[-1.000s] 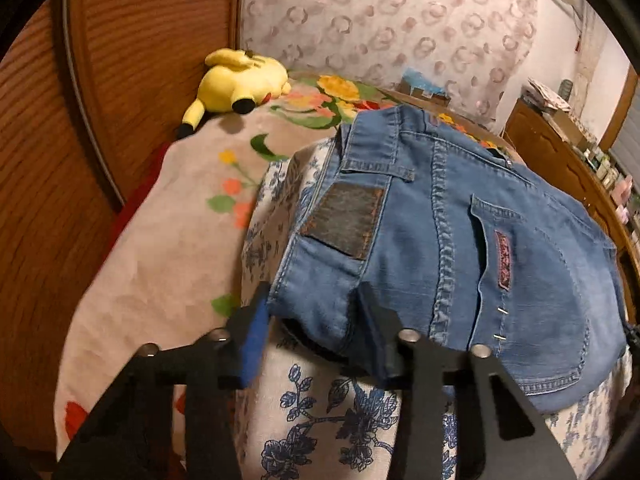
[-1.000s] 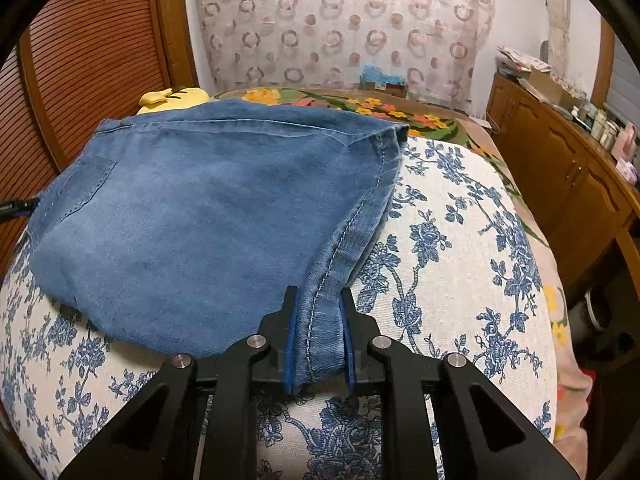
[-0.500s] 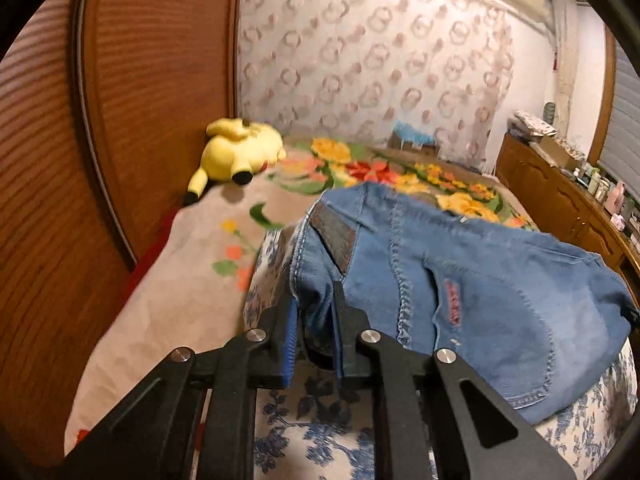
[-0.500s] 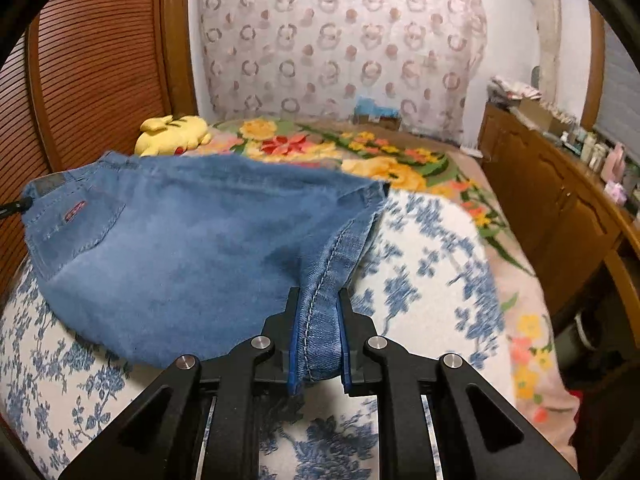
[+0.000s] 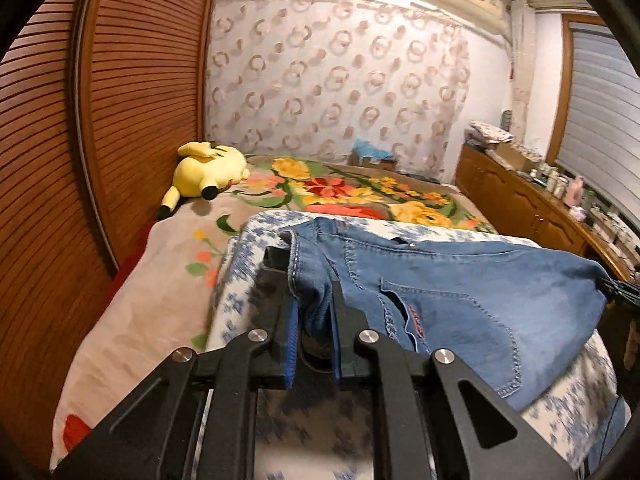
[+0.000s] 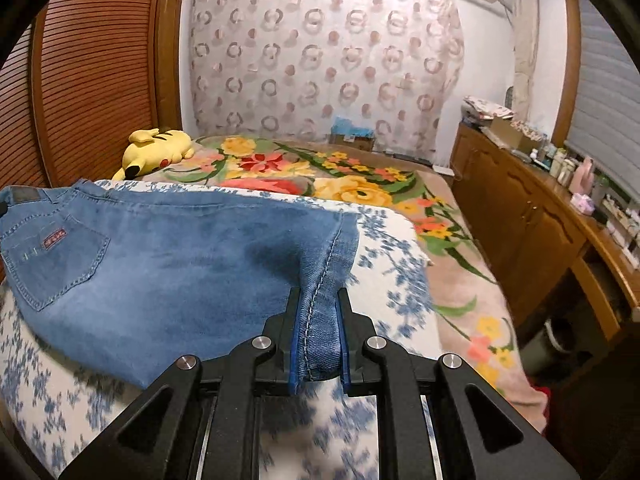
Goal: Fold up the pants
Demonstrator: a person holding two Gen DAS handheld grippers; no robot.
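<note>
Left tool (image 5: pixel 314 312) clamped on the waistband corner of the jeans (image 5: pixel 460 292), its jaws having just closed on the denim; fabric hides the pads' inner faces. Right tool (image 6: pixel 320 332) grips the seam edge. Jeans span frame centre, raised higher off the blue-flowered sheet (image 6: pixel 396 264) than a second ago. Right view alone shows the pocket's red tag; sheet below is blurred

No text readable, small red tag (image 6: pixel 53 237) on jeans (image 6: pixel 168 264) back pocket too blurred to read
</note>
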